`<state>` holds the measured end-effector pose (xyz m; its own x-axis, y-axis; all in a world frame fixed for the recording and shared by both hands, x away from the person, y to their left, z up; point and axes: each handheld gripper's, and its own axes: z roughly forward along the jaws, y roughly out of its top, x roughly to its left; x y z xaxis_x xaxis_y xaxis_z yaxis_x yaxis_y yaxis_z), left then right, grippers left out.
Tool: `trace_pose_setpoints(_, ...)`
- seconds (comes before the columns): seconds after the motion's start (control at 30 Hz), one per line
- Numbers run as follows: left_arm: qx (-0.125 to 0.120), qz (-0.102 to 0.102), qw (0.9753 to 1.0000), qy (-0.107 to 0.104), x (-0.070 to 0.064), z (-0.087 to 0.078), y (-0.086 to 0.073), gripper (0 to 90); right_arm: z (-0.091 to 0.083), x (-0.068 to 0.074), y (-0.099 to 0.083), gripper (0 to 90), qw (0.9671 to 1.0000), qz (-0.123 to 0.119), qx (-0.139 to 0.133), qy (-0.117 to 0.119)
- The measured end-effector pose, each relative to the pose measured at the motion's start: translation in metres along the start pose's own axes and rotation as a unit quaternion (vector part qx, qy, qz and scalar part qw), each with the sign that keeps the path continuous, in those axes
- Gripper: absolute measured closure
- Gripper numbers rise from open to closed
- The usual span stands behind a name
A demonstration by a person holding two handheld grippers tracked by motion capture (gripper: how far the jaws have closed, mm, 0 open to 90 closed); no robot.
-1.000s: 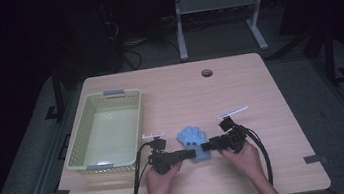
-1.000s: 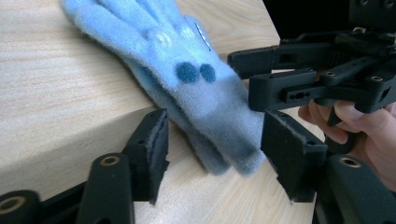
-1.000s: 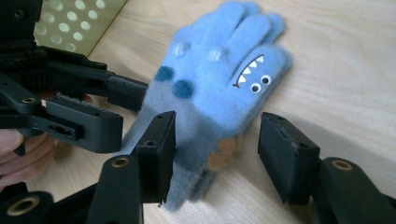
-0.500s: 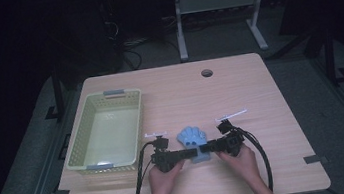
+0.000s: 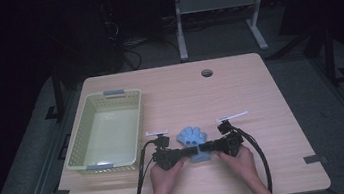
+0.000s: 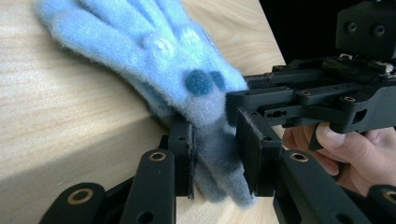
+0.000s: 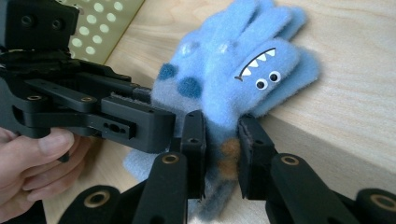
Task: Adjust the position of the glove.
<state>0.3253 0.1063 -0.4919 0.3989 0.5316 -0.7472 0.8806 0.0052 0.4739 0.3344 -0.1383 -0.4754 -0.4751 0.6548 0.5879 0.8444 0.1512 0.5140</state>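
A fuzzy blue glove (image 5: 193, 139) lies on the worktop (image 5: 250, 91), near the front edge, beside a yellow basket (image 5: 105, 131). The left tool (image 6: 215, 154) squeezes the glove's cuff from one side. The right tool (image 7: 222, 156) squeezes the cuff from the other side.

Both grippers (image 5: 198, 149) on blue glove (image 5: 192, 138)

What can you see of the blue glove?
The blue glove is fuzzy knit, pale blue with darker blue spots, and a monster face with white teeth and googly eyes on one finger. It lies flat on the table, fingers fanned away from the person. The left gripper and right gripper both clamp its cuff end.
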Motion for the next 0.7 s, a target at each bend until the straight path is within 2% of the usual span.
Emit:
trace_pose_setpoints(0.3, -0.002, 0.007, 1.0000, -0.004, -0.003, 0.000, 0.003, 70.3, -0.005, -0.001, -0.001, 79.1, 0.9998, -0.004, -0.013, 0.012)
trace_pose_setpoints(0.4, -0.003, 0.006, 1.0000, -0.007, -0.004, -0.001, 0.006, 70.4, -0.008, 0.000, 0.001, 79.3, 0.9997, 0.004, -0.015, 0.017)
trace_pose_setpoints(0.7, -0.008, 0.014, 0.9997, -0.018, -0.012, -0.004, 0.012, 70.4, -0.019, 0.005, 0.005, 79.3, 0.9992, -0.005, -0.033, 0.022)
